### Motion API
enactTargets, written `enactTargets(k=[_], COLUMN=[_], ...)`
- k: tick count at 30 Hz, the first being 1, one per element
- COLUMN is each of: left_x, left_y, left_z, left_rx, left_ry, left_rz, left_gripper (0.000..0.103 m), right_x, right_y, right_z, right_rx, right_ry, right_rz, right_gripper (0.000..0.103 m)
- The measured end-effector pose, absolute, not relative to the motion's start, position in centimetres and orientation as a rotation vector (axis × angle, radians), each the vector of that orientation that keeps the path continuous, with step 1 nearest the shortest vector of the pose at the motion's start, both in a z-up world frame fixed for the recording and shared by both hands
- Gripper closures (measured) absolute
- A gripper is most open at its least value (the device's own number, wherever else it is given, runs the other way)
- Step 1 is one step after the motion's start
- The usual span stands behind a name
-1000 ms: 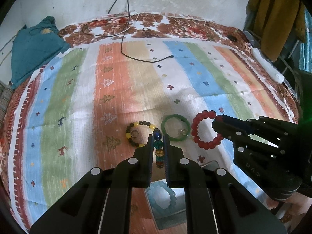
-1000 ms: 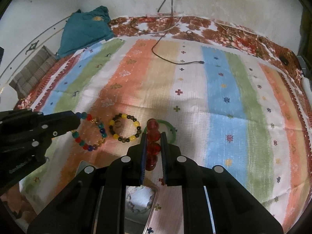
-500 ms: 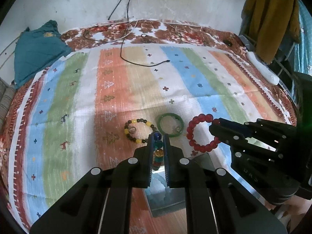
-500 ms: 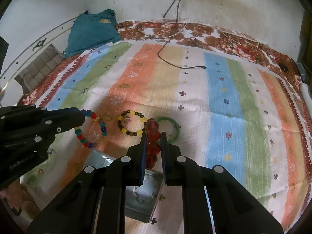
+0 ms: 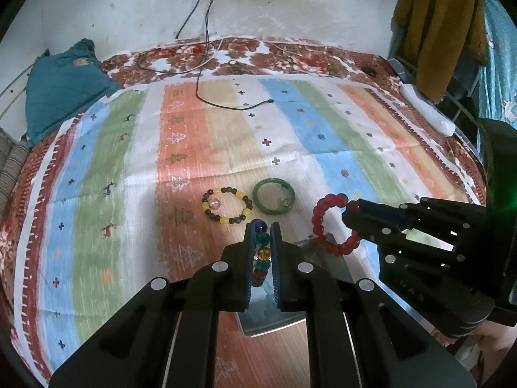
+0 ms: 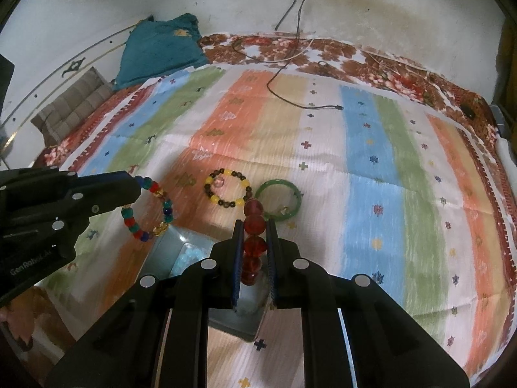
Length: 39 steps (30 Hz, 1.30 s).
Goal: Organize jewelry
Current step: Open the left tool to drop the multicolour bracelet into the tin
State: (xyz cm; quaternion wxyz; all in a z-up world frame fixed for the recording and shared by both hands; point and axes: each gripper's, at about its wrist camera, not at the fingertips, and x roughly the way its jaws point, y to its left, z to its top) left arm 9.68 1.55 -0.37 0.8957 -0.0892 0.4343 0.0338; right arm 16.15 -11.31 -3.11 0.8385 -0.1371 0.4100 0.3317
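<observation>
L gripper [image 5: 261, 226] clamps multicolour bracelet [image 6: 148, 210], R gripper [image 6: 255, 226] clamps red bracelet [image 5: 332, 223], prob. above tray [image 6: 168, 249].

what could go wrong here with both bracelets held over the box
Left gripper pinches the multicolour bracelet by only a few beads, so it may slip before reaching the metal box. The right gripper holds the red bracelet close beside it; the loops could tangle or collide over the narrow box.
</observation>
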Motion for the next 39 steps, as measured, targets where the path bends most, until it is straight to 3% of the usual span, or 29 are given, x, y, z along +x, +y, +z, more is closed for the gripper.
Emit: enactTargets(k=[24, 30, 32, 39], left_x=[7.5, 7.6, 7.6, 8.0], left_y=[0.5, 1.2, 1.5, 3.2], left_z=[-1.1, -1.0, -1.1, -1.8], left_rx=[-0.189, -0.2, -0.205, -0.247], left_ry=[0.923, 0.923, 0.924, 0.959], left_rz=[0.046, 0.084, 0.097, 0.162], left_gripper=[0.093, 0.084, 0.081, 0.067], right_x=[14.3, 15.2, 15.5, 16.4], right_y=[-12.7, -13.4, -13.5, -13.0], right_z=[-3.9, -3.9, -4.0, -4.4], right_rx=[-0.294, -0.263, -0.263, -0.286], right_ry=[0.912, 0.93, 0.937, 0.954], right_rz=[0.714, 0.666, 0.655, 0.635], right_gripper=[0.089, 0.086, 0.078, 0.067])
